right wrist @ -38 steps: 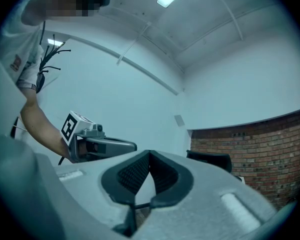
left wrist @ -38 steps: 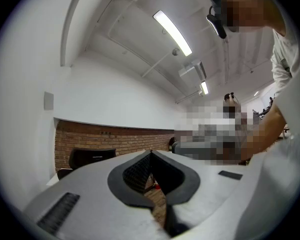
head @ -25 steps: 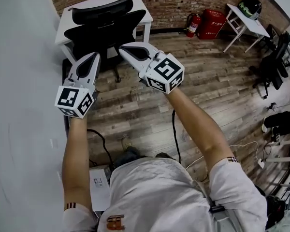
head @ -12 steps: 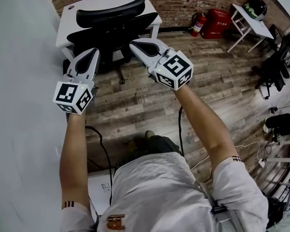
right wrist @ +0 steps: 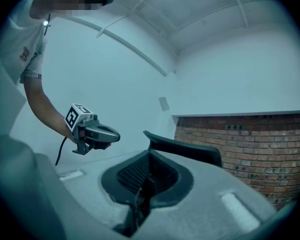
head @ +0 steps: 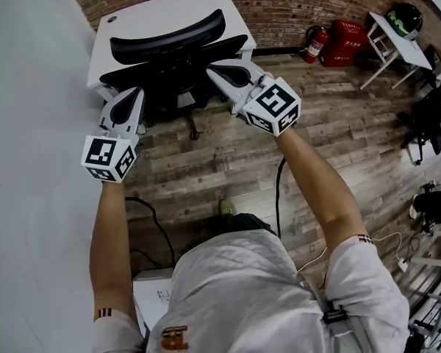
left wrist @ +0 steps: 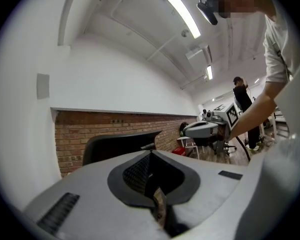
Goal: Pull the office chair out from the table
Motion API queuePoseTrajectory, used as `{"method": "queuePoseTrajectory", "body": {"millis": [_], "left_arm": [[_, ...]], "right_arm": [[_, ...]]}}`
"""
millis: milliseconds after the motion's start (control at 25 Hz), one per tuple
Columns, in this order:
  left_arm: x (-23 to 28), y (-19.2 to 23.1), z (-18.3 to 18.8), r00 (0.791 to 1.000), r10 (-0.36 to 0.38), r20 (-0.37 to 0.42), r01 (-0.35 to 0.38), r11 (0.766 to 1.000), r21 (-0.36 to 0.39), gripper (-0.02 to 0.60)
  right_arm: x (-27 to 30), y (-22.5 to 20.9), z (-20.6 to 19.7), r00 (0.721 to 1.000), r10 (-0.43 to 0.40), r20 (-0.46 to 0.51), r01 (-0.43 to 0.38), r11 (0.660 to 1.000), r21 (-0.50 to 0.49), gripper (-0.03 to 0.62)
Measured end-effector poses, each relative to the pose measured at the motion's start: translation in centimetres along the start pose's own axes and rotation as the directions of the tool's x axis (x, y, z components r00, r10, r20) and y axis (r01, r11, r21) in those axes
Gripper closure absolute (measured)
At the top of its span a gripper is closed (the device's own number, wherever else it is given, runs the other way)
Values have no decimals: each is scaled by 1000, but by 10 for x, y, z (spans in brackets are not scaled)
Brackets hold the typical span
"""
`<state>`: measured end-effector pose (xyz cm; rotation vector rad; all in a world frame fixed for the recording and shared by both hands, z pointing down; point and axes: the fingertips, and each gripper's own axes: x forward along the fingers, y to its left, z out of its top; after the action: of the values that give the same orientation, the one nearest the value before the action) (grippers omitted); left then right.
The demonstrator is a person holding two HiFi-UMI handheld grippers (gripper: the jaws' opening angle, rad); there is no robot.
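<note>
A black office chair (head: 173, 61) stands pushed in against a white table (head: 154, 13) by the brick wall. My left gripper (head: 133, 94) is shut and empty, its tip at the left edge of the chair's back. Shut and empty too, my right gripper (head: 217, 70) has its tip over the right edge of the backrest; whether either one touches the chair I cannot tell. In the left gripper view the chair's headrest (left wrist: 115, 146) shows past the shut jaws, with the right gripper (left wrist: 210, 129) beyond. The right gripper view shows the headrest (right wrist: 190, 151) and the left gripper (right wrist: 92, 131).
A white wall (head: 29, 160) runs along the left. A fire extinguisher (head: 314, 44) and a red box (head: 350, 39) stand at the brick wall, next to a small white table (head: 400, 28) with a helmet. Black cables (head: 279, 190) lie on the wood floor.
Both grippers have moved forward, closing in on the chair's back. Both stayed shut.
</note>
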<state>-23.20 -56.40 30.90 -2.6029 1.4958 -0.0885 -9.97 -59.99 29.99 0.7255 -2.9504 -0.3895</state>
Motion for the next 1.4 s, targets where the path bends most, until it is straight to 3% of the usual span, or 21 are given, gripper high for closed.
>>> {"method": "queuePoseTrajectory", "body": {"millis": [400, 640, 800, 1040, 1400], "left_arm": [[34, 55, -26, 988, 110, -106, -99, 990, 102, 577], [45, 87, -51, 966, 97, -241, -49, 979, 198, 566], [45, 105, -66, 940, 72, -333, 27, 959, 283, 529], [52, 128, -97, 877, 41, -478, 176, 899, 400, 405], [60, 166, -155, 719, 103, -687, 357, 794, 493, 373]], "right_arm": [[25, -70, -22, 1000, 18, -5, -18, 999, -28, 591], [37, -98, -44, 997, 5, -83, -11, 998, -66, 587], [38, -111, -63, 987, 5, -163, -17, 997, -77, 535], [41, -127, -91, 944, 34, -328, -90, 983, -157, 455], [43, -147, -152, 794, 48, -606, -255, 931, -261, 350]]}}
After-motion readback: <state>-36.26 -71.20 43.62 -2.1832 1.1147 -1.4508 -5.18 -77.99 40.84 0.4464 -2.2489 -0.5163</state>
